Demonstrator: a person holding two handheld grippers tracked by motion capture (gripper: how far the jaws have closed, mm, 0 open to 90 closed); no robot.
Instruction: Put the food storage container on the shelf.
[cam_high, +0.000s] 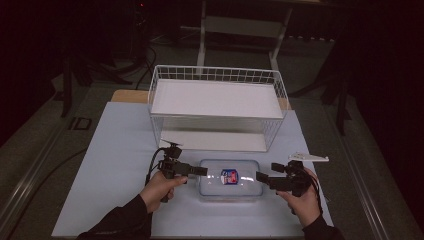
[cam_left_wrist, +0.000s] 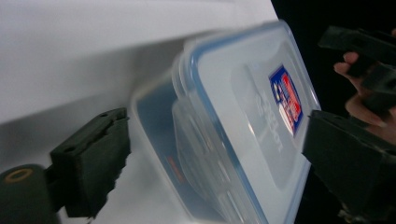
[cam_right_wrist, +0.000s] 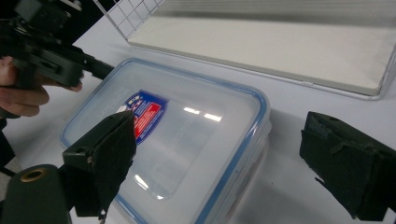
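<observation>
A clear box (cam_high: 230, 178) with a blue-edged lid sits flat near the front edge of the table (cam_high: 115, 150), about in the middle. A red and blue sticker (cam_high: 229, 176) is on its lid. Behind the box, toward the back edge, stands a white wire basket (cam_high: 160, 90).

The left gripper (cam_high: 204, 171) comes in at the left end of the box. Its jaws are apart, one on each side of the lid's end, and they do not press on it. It holds nothing.

The right gripper (cam_high: 259, 176) is at the right end of the box. Its jaws are wide apart too, with the box corner between them, and not squeezing it.
</observation>
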